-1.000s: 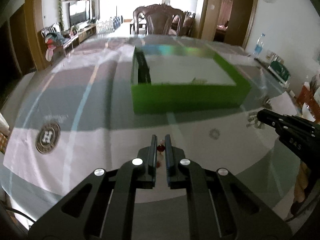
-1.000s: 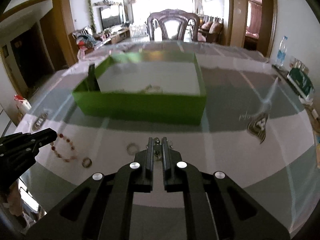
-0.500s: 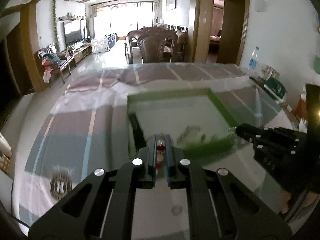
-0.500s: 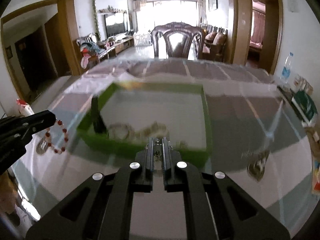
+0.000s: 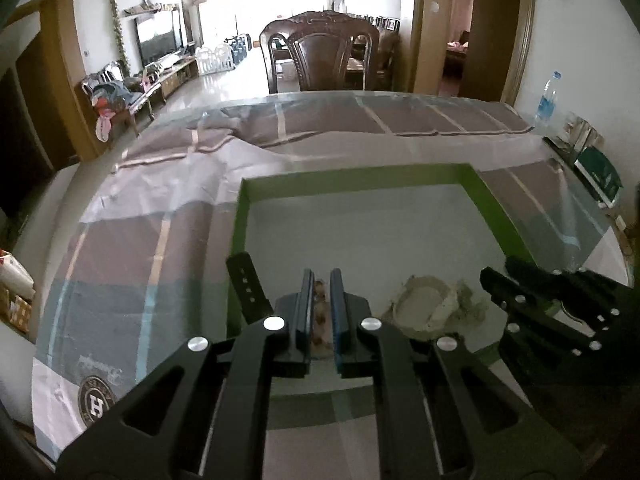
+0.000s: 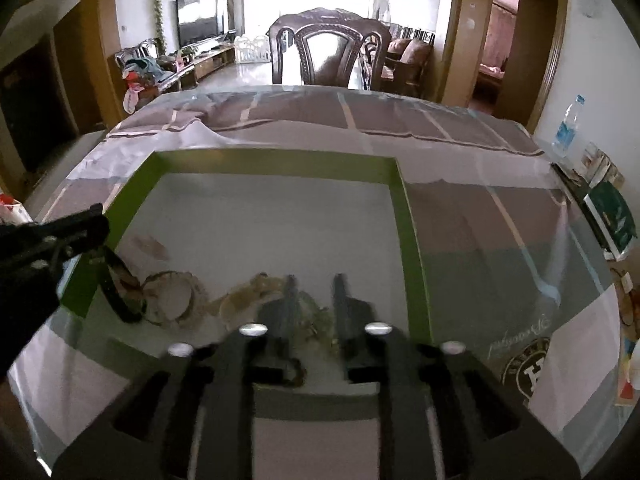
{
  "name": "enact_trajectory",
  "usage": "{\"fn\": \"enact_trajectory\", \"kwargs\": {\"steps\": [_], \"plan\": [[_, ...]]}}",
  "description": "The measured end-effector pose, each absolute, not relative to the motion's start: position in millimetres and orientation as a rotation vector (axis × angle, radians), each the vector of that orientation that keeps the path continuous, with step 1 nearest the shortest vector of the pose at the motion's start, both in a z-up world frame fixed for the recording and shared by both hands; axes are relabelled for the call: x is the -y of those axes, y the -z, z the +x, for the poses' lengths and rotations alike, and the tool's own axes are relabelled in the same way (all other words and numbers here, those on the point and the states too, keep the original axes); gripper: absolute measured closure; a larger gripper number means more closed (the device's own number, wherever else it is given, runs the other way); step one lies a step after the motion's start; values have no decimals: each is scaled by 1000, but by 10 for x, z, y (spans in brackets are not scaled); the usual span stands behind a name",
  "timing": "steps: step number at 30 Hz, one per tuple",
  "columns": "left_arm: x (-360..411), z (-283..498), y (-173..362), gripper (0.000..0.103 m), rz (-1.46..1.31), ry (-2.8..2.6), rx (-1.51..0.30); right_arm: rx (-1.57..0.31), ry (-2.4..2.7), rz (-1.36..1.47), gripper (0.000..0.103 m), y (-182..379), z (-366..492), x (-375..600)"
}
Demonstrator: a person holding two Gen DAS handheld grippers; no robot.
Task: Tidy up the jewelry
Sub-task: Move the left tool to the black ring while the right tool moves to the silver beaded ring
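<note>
A green box (image 5: 360, 170) with a white floor stands on the table; it also shows in the right wrist view (image 6: 412, 240). My left gripper (image 5: 320, 276) is over the box's near left part, its jaws slightly apart with the red bead bracelet (image 5: 320, 312) between them. My right gripper (image 6: 314, 280) is open over the near part of the box, above a pile of bracelets and chains (image 6: 244, 296). A black watch strap (image 5: 244, 284) leans in the box's left corner. Pale bracelets (image 5: 428, 304) lie on the box floor.
The table has a striped cloth (image 5: 160, 216) under glass with a round logo (image 5: 96, 400). A dark wooden chair (image 6: 330, 52) stands at the far side. A water bottle (image 6: 566, 124) and a green packet (image 6: 612, 212) sit at the right edge.
Both grippers rose from the table and moved forward over the green box. The right gripper's jaws have opened. The left gripper's jaws have parted a little around the bead bracelet.
</note>
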State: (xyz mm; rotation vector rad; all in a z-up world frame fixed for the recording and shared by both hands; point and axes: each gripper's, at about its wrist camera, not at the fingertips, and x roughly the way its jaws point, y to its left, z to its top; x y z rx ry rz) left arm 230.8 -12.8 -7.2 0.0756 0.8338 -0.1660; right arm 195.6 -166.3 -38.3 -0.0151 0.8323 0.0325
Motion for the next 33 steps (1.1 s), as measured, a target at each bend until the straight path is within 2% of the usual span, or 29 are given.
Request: {"fn": "enact_trajectory", "kwargs": {"steps": [1, 3, 9, 13, 21, 23, 24, 33], "plan": [[91, 2257, 78, 80, 65, 174, -833, -822, -42, -7, 67, 361, 1876, 1687], [14, 2122, 76, 66, 57, 163, -818, -813, -68, 5, 66, 336, 1696, 1733], [-167, 1439, 334, 64, 139, 161, -830, -892, -216, 16, 66, 591, 1112, 1696], [-301, 1160, 644, 59, 121, 177, -901, -970, -254, -3, 66, 872, 1113, 1501], [-478, 849, 935, 55, 60, 193, -953, -1018, -238, -60, 66, 1089, 1153, 1258], [-432, 767, 957, 53, 59, 219, -945, -996, -217, -92, 70, 1090, 1125, 1229], [-403, 738, 968, 52, 65, 229, -938, -984, -215, -94, 82, 1084, 1090, 1226], [-96, 661, 1059, 52, 104, 299, -918, -952, -167, -53, 82, 1115, 846, 1473]]}}
